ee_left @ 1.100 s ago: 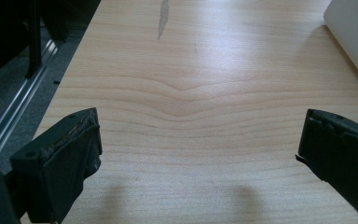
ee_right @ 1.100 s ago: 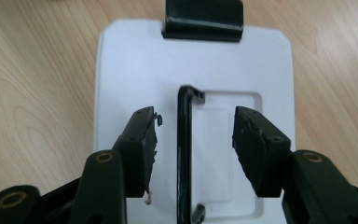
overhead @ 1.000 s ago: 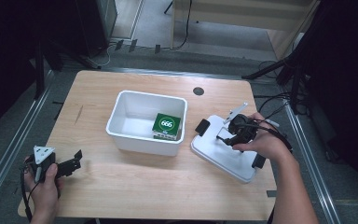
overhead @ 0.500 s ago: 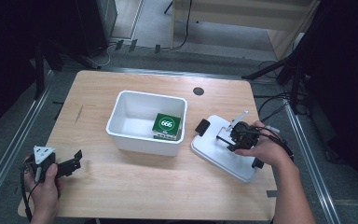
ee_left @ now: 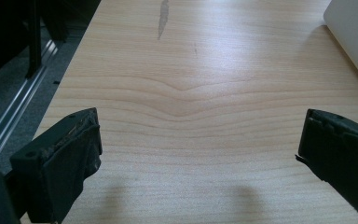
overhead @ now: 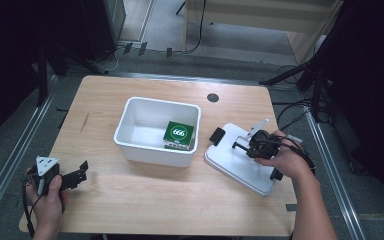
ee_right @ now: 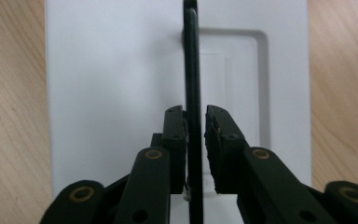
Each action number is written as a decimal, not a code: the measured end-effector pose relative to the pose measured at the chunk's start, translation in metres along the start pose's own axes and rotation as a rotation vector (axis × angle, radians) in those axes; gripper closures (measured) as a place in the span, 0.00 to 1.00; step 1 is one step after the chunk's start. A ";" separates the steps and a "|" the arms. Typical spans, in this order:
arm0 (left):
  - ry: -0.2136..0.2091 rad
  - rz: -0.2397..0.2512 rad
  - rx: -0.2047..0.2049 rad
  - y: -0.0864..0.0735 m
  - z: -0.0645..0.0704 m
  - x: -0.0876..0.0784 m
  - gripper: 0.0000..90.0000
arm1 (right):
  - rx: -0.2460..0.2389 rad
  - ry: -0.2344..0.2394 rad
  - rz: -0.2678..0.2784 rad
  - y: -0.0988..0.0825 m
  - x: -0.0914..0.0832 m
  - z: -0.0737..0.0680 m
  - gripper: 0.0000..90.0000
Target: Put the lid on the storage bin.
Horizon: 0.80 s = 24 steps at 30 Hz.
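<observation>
A flat white lid lies on the table right of a white bin. A thin black handle runs along the top of the lid, and its end shows near the bin. My right gripper sits low over the lid. In the right gripper view, this gripper has its jaws pressed in on either side of the handle. A green box marked 666 lies inside the bin. My left gripper rests at the table's front left, and in its own view it stands wide open over bare wood.
The wooden table has a round black grommet at the back. Metal rails run along both sides. Cables lie on the floor at the right. The bin's corner shows at the top right of the left gripper view.
My right gripper has come down and slightly nearer onto the lid, and its jaws now close on the black handle. The left gripper has stayed where it was.
</observation>
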<state>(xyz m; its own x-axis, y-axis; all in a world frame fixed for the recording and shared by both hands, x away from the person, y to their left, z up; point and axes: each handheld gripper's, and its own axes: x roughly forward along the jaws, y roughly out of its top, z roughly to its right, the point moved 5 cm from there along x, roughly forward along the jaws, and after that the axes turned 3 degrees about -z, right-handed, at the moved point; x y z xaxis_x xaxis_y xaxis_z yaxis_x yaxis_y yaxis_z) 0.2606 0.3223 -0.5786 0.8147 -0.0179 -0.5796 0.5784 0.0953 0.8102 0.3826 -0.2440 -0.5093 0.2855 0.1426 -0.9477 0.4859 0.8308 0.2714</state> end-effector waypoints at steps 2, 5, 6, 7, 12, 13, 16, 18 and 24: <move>0.000 0.000 0.000 0.000 0.000 0.000 0.00 | 0.005 -0.021 0.018 0.002 -0.002 0.001 0.89; 0.000 0.000 0.000 0.000 0.000 0.000 0.00 | -0.001 -0.025 0.033 0.003 -0.004 0.002 0.92; 0.000 0.001 0.000 0.000 0.000 0.000 0.00 | -0.009 -0.022 0.033 0.003 -0.003 0.002 0.93; 0.000 0.000 0.000 0.000 0.000 0.000 0.00 | -0.022 -0.022 0.035 0.003 -0.004 0.002 0.93; -0.001 0.000 0.000 0.000 0.000 0.000 0.00 | -0.087 -0.050 0.021 0.002 -0.005 0.003 0.95; -0.001 -0.001 0.000 0.000 0.000 0.000 0.00 | -0.090 -0.049 0.022 0.002 -0.005 0.003 0.95; -0.001 -0.001 -0.001 0.000 0.000 0.000 0.00 | -0.101 -0.043 0.024 0.003 -0.009 0.004 0.95; -0.001 -0.001 -0.001 0.000 0.000 0.000 0.00 | -0.119 -0.052 0.026 0.004 -0.013 0.005 0.95; -0.001 0.000 -0.001 0.000 0.000 0.000 0.00 | -0.141 -0.072 0.070 0.013 -0.035 0.008 0.95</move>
<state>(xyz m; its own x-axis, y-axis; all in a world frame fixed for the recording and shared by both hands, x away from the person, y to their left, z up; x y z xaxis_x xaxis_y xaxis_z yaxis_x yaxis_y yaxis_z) 0.2607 0.3223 -0.5786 0.8147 -0.0189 -0.5796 0.5785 0.0960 0.8100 0.3859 -0.2423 -0.4710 0.3756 0.1680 -0.9114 0.3433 0.8883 0.3052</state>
